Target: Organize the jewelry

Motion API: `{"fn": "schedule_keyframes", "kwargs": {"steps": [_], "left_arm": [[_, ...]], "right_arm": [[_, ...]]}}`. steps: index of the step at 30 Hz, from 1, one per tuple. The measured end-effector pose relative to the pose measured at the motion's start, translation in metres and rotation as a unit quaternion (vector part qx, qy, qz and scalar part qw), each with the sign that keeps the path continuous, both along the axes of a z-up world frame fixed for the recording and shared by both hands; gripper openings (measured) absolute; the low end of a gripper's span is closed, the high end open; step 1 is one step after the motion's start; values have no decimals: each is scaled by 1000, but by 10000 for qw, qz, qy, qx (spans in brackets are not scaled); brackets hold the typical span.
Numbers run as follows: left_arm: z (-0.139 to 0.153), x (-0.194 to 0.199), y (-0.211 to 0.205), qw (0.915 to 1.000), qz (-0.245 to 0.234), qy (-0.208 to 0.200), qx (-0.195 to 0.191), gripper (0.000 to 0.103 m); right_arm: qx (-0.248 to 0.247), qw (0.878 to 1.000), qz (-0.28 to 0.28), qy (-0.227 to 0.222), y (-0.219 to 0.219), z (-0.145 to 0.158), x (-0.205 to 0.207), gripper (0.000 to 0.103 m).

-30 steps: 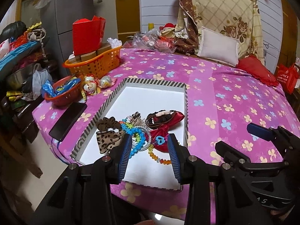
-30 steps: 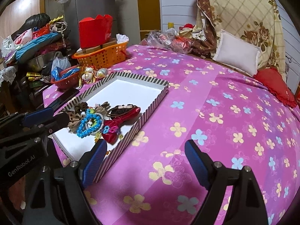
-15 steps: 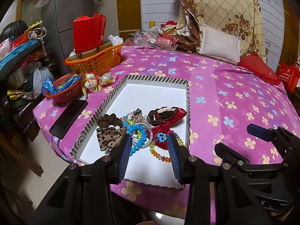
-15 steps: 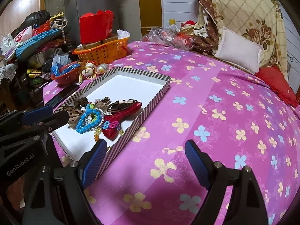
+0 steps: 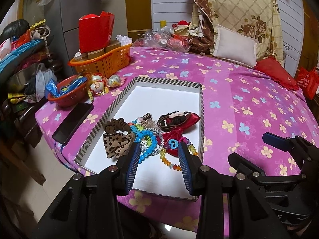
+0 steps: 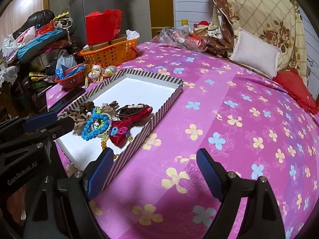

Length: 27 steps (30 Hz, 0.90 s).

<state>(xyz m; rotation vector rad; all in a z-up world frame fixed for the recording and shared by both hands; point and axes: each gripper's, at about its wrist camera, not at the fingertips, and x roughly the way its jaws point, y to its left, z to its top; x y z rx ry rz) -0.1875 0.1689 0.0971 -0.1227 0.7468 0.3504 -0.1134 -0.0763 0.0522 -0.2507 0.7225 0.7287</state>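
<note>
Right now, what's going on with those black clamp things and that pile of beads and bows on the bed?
A person holds two black two-finger grippers over a pink flowered bedspread. The left gripper, open and empty, hovers over a tangle of blue bead bracelets, a leopard-print bow and a red satin bow inside a white tray with striped sides. The right gripper, open and empty, hangs over the bedspread beside the tray. Nothing is picked up yet.
</note>
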Motion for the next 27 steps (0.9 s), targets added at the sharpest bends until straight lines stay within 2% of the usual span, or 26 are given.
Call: {"fn": "schedule_keyframes", "kwargs": {"steps": [20,27], "left_arm": [[-1,0,1,10000,3,13,-10,29],[-5,-1,-5,9999,-75,-5,111,29]], "right_arm": [[-43,10000,30,48,4,-5,-1,88],[-26,9999,-4,101,-2,-10,1,88]]}}
